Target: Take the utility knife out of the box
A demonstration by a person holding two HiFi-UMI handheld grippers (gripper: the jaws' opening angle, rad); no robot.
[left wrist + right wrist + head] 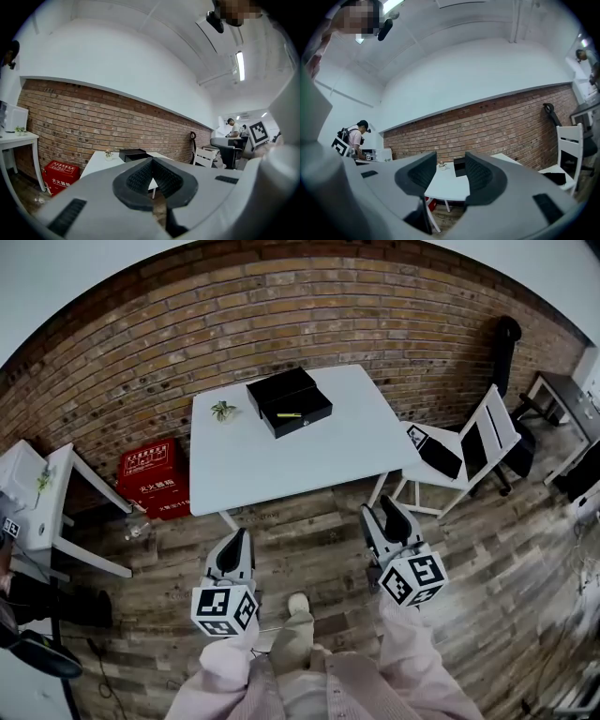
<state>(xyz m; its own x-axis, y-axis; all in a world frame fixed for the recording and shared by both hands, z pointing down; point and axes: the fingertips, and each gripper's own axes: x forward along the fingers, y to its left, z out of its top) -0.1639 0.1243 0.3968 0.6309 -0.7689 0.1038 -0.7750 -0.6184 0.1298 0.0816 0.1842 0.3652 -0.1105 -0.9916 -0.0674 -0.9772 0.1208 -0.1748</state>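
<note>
The black box (289, 401) lies open on the white table (281, 465), its lid folded back towards the brick wall. Inside it lies the yellow utility knife (289, 415). My left gripper (234, 547) hangs over the wooden floor in front of the table's near edge, well short of the box. Its jaws are shut tip to tip with nothing between them (151, 163). My right gripper (386, 514) is level with the table's near right corner, open and empty (451, 167). Between the right jaws I see the box (459, 165) far off on the table.
A small potted plant (223, 411) stands left of the box. A red case (153, 479) sits on the floor by the wall at the left. A white chair (469, 451) stands right of the table, another white table (37, 493) far left. People work at desks in the background.
</note>
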